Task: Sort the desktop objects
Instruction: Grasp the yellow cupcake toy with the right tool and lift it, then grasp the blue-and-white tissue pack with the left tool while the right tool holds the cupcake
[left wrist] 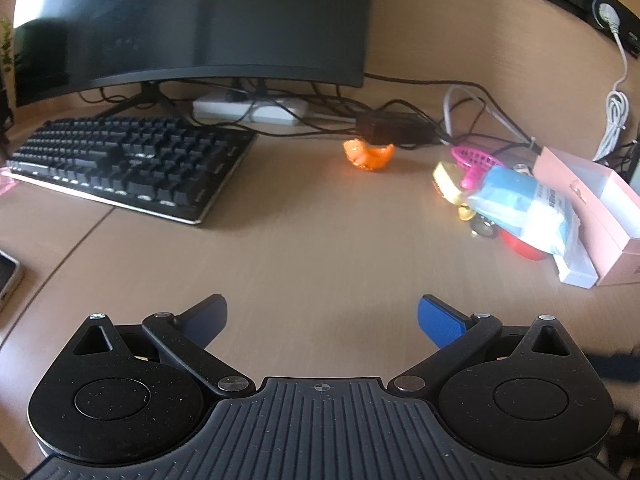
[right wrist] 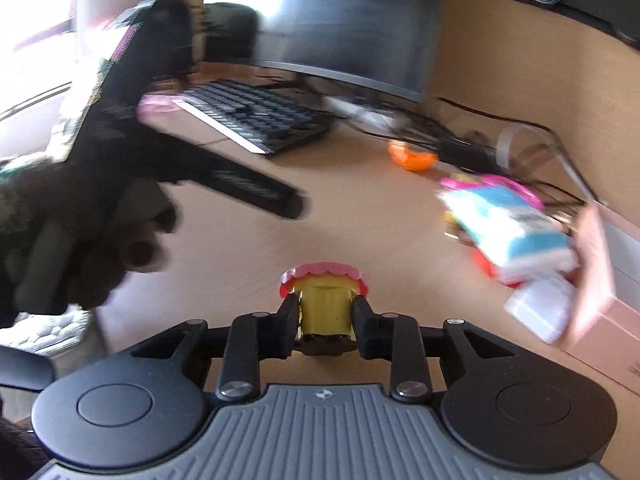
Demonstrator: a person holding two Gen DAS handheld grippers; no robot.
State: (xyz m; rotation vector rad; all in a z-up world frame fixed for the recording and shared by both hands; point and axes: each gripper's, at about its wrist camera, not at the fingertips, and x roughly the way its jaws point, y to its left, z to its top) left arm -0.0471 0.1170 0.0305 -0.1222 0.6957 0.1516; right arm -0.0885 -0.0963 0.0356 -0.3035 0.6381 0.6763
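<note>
My right gripper (right wrist: 325,312) is shut on a small toy cupcake (right wrist: 325,300) with a yellow base and pink frilled top, held above the desk. My left gripper (left wrist: 322,320) is open and empty over bare desk. To the right lies a pile of objects: a blue and white packet (left wrist: 516,204) (right wrist: 516,232), a pink toy basket (left wrist: 476,158), a yellow item (left wrist: 448,182), a red item (left wrist: 520,246), beside a pink box (left wrist: 600,216) (right wrist: 600,304). An orange toy (left wrist: 368,154) (right wrist: 414,156) sits near the cables.
A black keyboard (left wrist: 132,160) (right wrist: 256,116) lies in front of a monitor (left wrist: 192,20). Cables and a black adapter (left wrist: 394,128) run behind. A phone (left wrist: 6,280) lies at the left edge. The left hand-held gripper (right wrist: 160,152) shows blurred in the right wrist view.
</note>
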